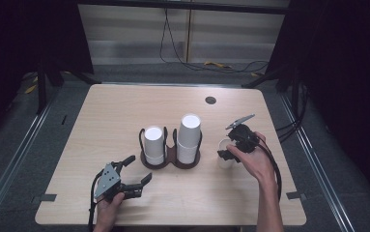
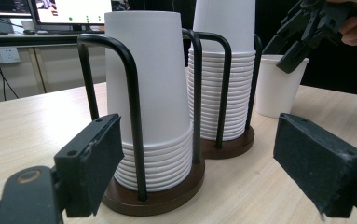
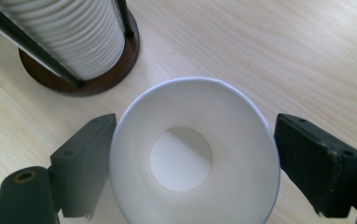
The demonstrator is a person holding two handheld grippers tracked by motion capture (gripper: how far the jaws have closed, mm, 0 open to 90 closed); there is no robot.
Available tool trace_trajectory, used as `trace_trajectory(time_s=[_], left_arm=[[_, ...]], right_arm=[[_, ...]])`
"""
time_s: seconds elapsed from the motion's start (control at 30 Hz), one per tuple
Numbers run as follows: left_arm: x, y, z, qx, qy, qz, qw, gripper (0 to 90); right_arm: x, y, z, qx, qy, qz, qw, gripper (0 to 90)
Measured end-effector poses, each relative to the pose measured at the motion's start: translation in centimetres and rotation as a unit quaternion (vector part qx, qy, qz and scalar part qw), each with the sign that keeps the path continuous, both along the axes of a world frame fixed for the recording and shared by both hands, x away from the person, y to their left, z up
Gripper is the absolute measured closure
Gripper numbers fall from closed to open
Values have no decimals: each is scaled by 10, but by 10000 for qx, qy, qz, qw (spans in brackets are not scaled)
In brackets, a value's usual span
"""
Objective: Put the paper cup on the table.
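Landmark: the dark wooden two-post cup rack (image 1: pixel 170 162) at mid-worktop (image 1: pixel 124 111).

Left tongs (image 1: pixel 136 171): near the rack's front-left, jaws wide apart, nothing between them. In the left gripper view they face the shorter stack of cups (image 2: pixel 155 93).

Rack: two round brown bases joined, black bent-wire hoops around each stack. Shorter stack on its left base, taller stack (image 1: pixel 189 137) on its right base. Cups are white paper, tapered, upside down, rolled rims forming tight ridges.

Loose cup (image 3: pixel 195 154): upright on the worktop just right of the rack, mouth up, smooth white inside, flat round bottom.

Right tongs (image 3: pixel 192 163): straddling the loose cup, jaws spread; one pad looks to be at the rim, the other stands clear of it. Not squeezing.

Judgement: the cup is being released. Lift straight up, keeping both pads off the thin rim, so the light cup does not tip.
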State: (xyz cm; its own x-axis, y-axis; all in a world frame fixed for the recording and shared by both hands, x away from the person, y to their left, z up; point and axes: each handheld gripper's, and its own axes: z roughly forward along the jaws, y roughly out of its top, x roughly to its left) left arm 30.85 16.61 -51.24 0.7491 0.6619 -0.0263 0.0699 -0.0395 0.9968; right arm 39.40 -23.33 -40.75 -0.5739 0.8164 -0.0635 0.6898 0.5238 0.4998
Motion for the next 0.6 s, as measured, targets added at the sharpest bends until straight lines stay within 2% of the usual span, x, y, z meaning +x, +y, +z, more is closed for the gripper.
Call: trace_trajectory(time_s=[0.1, 0.2, 0.23, 0.27, 0.37, 0.47, 0.6], left_arm=[[0, 0, 0, -3, 2, 3, 10000, 155], [0, 0, 0, -5, 5, 5, 10000, 155], [0, 0, 0, -5, 5, 5, 10000, 155], [0, 0, 0, -5, 6, 7, 10000, 155], [0, 0, 0, -1, 3, 11, 10000, 155], [0, 0, 0, -3, 5, 12, 10000, 155], [0, 0, 0, 0, 7, 11, 10000, 156]], right_arm=[[-3, -5, 1, 331, -203, -53, 9992, 139], [-7, -7, 4, 516, -453, -142, 9975, 136], [-7, -7, 4, 516, -453, -142, 9975, 136], [-10, -7, 7, 638, -569, -156, 9962, 135], [-14, -7, 9, 719, -802, -223, 9939, 136], [-20, -8, 10, 908, -1167, -359, 9884, 135], [-30, -10, 7, 1180, -1490, -553, 9802, 147]])
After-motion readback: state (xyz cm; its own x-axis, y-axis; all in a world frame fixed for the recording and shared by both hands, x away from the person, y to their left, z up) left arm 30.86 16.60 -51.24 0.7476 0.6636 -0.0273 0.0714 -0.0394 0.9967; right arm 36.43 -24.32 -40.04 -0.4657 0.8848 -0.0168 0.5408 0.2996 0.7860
